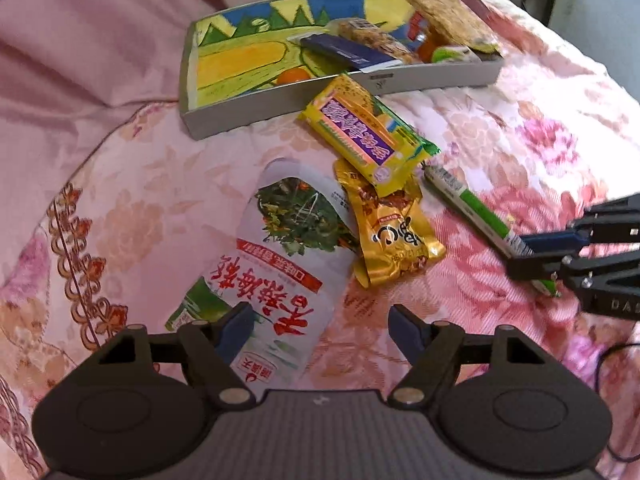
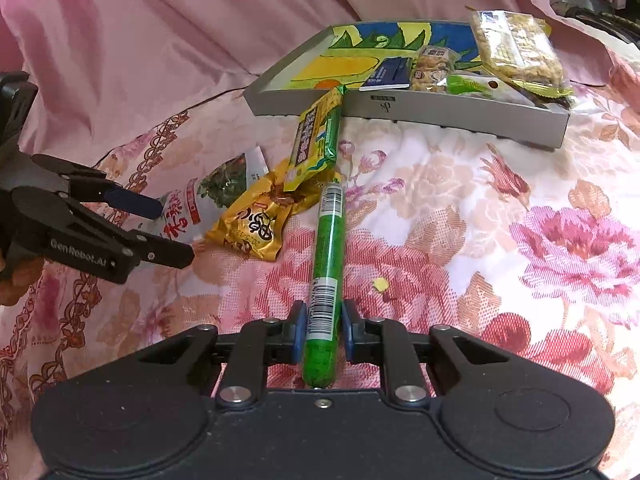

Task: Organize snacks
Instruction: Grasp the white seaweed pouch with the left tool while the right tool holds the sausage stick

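My right gripper (image 2: 323, 328) is shut on the near end of a long green snack stick (image 2: 330, 240) that lies on the bedspread and points toward the grey tray (image 2: 440, 108). In the left wrist view the same stick (image 1: 476, 208) runs into the right gripper (image 1: 532, 252) at the right edge. My left gripper (image 1: 320, 328) is open over the lower part of a white pouch with red writing (image 1: 276, 264), its pads not pressing it. A gold pouch (image 1: 392, 228) lies beside it. A yellow-and-purple pack (image 1: 364, 132) leans on the tray's rim (image 1: 280, 104).
The tray's right half holds a blue packet (image 1: 344, 50), cereal bars (image 1: 376, 36) and a big cracker pack (image 1: 444, 12); its left half shows bare painted bottom. Everything lies on a soft pink floral bedspread (image 2: 500, 208) with a pink sheet bunched behind. A black cable (image 1: 600, 360) trails at right.
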{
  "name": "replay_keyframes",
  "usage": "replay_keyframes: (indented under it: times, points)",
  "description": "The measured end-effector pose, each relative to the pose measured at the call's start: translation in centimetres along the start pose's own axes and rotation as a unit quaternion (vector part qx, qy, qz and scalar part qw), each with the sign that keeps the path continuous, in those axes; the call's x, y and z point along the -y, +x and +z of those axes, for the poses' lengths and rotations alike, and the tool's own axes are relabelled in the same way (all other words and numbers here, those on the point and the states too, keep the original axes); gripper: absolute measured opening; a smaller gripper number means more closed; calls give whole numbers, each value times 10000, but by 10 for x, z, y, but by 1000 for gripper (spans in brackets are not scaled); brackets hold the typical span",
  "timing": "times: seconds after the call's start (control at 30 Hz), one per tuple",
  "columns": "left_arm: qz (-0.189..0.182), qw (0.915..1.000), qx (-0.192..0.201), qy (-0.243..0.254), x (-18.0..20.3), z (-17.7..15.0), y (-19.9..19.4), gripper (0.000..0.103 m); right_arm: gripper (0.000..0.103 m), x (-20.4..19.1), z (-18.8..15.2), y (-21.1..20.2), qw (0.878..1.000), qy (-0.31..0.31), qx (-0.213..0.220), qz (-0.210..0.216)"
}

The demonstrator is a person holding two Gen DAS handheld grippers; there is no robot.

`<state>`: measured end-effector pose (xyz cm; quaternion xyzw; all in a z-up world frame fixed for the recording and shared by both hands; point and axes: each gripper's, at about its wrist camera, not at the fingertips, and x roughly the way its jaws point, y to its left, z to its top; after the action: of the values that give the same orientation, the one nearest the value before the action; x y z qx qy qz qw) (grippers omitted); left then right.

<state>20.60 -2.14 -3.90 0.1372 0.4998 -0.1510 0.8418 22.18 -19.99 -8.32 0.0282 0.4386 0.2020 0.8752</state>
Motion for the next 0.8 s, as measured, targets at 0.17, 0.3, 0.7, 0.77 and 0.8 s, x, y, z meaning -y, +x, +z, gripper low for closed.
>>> replay_keyframes:
  times: [0.17, 0.3, 0.7, 0.77, 0.8]
  points:
    - [91, 9997, 143, 173, -2, -1, 3, 87, 27, 0, -6, 2, 9997, 65, 249, 24]
    - [292, 9991, 126, 298, -8, 3, 13, 93, 37, -2, -9, 8, 9987, -8, 505, 83]
    - [386, 9984, 84, 399, -11, 7, 30, 103, 37, -1, -9, 15, 9963, 20, 856, 69]
    - [382, 9984, 121, 398, -12, 5, 29, 102, 37, 1, -10, 13, 9964, 91, 842, 69]
    - [390, 9983, 153, 399, -12, 3, 29, 100, 35, 2, -10, 13, 9964, 137, 834, 74]
